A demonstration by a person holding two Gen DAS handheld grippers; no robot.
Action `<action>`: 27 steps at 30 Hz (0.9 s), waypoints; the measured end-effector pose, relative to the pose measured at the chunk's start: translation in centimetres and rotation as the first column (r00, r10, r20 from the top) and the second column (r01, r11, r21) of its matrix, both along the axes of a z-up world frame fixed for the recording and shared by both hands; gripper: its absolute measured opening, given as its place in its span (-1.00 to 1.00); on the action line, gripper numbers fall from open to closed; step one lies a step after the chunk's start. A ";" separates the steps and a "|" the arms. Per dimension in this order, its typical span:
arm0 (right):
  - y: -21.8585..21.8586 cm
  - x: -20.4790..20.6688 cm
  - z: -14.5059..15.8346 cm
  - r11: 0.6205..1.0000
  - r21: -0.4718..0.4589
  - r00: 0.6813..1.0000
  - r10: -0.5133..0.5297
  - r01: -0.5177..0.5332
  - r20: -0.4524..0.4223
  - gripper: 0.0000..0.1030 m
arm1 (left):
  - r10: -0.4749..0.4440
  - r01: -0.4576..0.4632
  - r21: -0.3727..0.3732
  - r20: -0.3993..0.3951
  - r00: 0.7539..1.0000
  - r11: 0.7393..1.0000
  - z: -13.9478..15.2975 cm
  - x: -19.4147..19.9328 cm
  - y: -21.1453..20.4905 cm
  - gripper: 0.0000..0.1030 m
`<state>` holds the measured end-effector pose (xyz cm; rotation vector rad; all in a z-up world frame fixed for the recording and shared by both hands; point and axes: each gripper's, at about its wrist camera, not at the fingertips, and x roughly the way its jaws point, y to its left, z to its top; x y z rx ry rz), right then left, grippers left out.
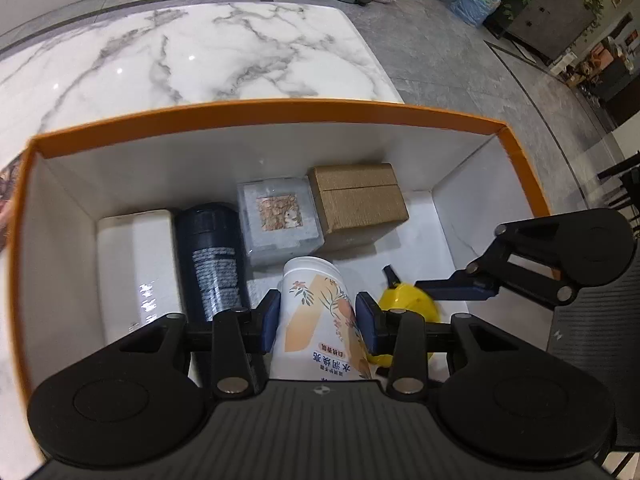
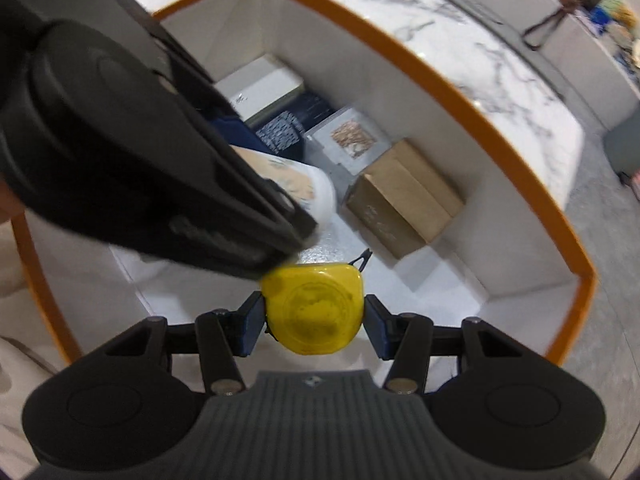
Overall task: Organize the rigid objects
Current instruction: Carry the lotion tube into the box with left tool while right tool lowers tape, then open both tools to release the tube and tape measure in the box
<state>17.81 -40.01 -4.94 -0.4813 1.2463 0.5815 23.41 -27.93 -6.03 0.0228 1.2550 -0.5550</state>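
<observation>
- Box (image 1: 280, 110): orange rim, white inner walls, open top. It sits on the counter (image 1: 200, 52), with its 3 o'clock wall near the counter edge in the left wrist view.
- Open room: bare white box floor (image 1: 424, 236) lies at 2 to 3 o'clock inside the box, beside the cardboard carton (image 1: 360, 204).
- Left hand-held gripper (image 1: 319, 322): clamped on the white bottle (image 1: 320, 312) with floral print, blue pads touching both its sides. The bottle is inside the box, near the 6 o'clock wall.
- Right hand-held gripper (image 2: 314, 320): the pads flank the yellow tape measure (image 2: 314, 308). The left pad touches it; a thin gap appears at the right pad, so a firm clamp cannot be told. The tape measure is over the box floor, just at 3 o'clock of the bottle.
- Surface and room: white marble counter with grey veins; grey tiled floor (image 1: 460, 68) beyond it.
- Other contents, 9 to 1 o'clock along the far side: white box (image 1: 136, 264), dark can (image 1: 212, 256), grey tin (image 1: 278, 220) with picture lid, cardboard carton.
- Obstruction: in the right wrist view the left hand-held gripper body crosses at 10 o'clock, hiding part of the bottle and touching or nearly touching the tape measure.
</observation>
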 end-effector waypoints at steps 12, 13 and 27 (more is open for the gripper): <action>0.7 0.8 -2.0 0.987 -0.084 0.991 0.137 -0.136 0.003 0.03 | -0.059 0.060 0.018 -0.039 0.997 0.998 -0.9 0.6 -0.5 0.03; 0.6 0.8 -1.9 0.988 -0.080 0.991 0.134 -0.133 0.005 0.05 | -0.077 0.078 0.019 -0.033 0.996 0.997 -0.7 0.5 -0.5 0.04; -0.2 0.6 -2.0 0.995 -0.089 0.999 0.041 -0.044 -0.034 0.04 | -0.447 0.437 0.171 0.025 0.894 0.883 -0.7 -3.0 -0.8 -0.14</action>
